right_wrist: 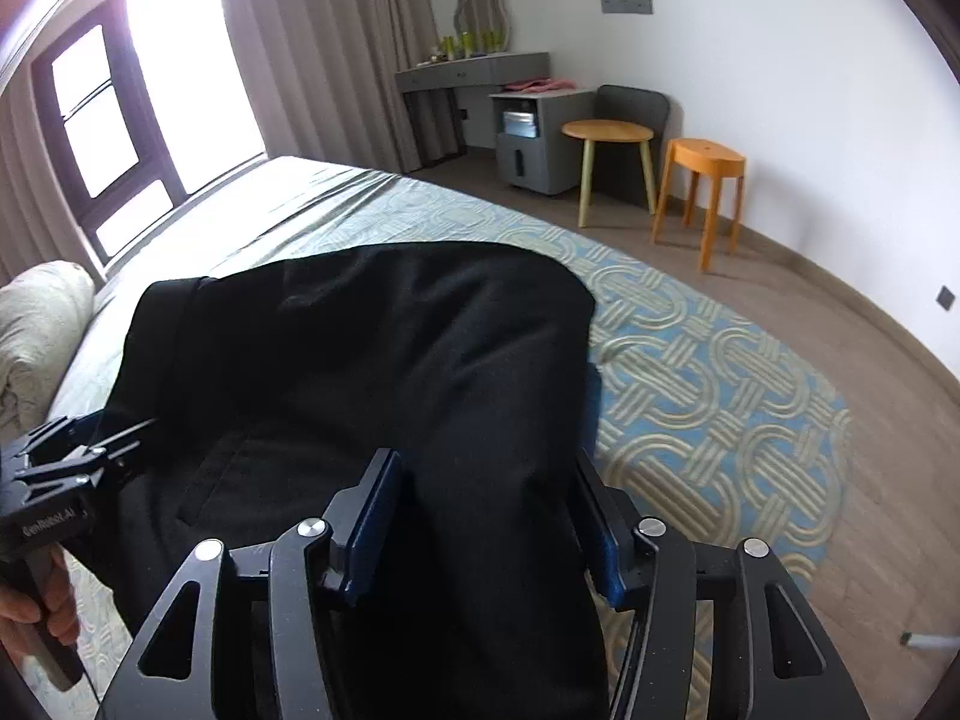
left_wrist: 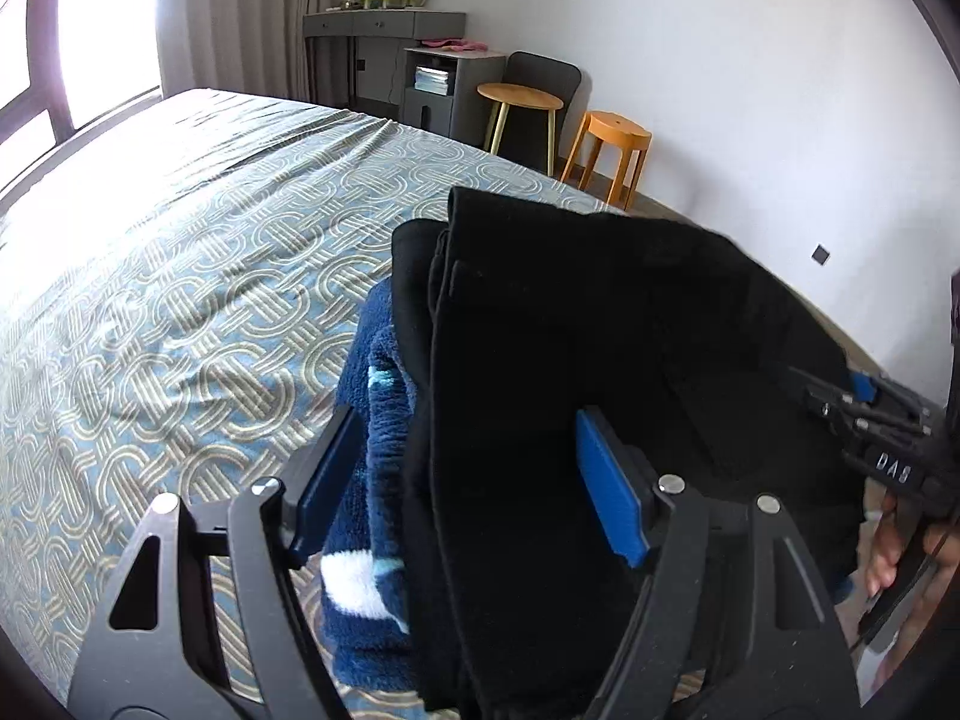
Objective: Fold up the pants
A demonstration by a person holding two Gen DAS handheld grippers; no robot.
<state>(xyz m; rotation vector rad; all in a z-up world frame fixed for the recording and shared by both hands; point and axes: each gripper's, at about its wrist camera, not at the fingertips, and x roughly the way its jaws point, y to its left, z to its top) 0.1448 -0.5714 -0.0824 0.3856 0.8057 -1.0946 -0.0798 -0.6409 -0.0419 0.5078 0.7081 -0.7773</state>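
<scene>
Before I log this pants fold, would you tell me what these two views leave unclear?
- Left wrist: black pants hide most of the blue fleece beneath.
- Right wrist: pants' near end runs under the right gripper, cut off by the bottom edge.
- Both: shelf bottles too small.

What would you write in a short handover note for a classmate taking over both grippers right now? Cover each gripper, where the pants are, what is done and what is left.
Left gripper: open, fingers spread around the edge of the black pants, not pinching.
Right gripper: open, the pants running between its fingers, not clamped.
Pants: folded into a thick bundle, lying on top of a blue fleece item near the corner of the patterned bed.
Done: the fold appears made and the bundle set down.
Left: probably back both grippers off without dragging the cloth, then check that the edges line up.
</scene>
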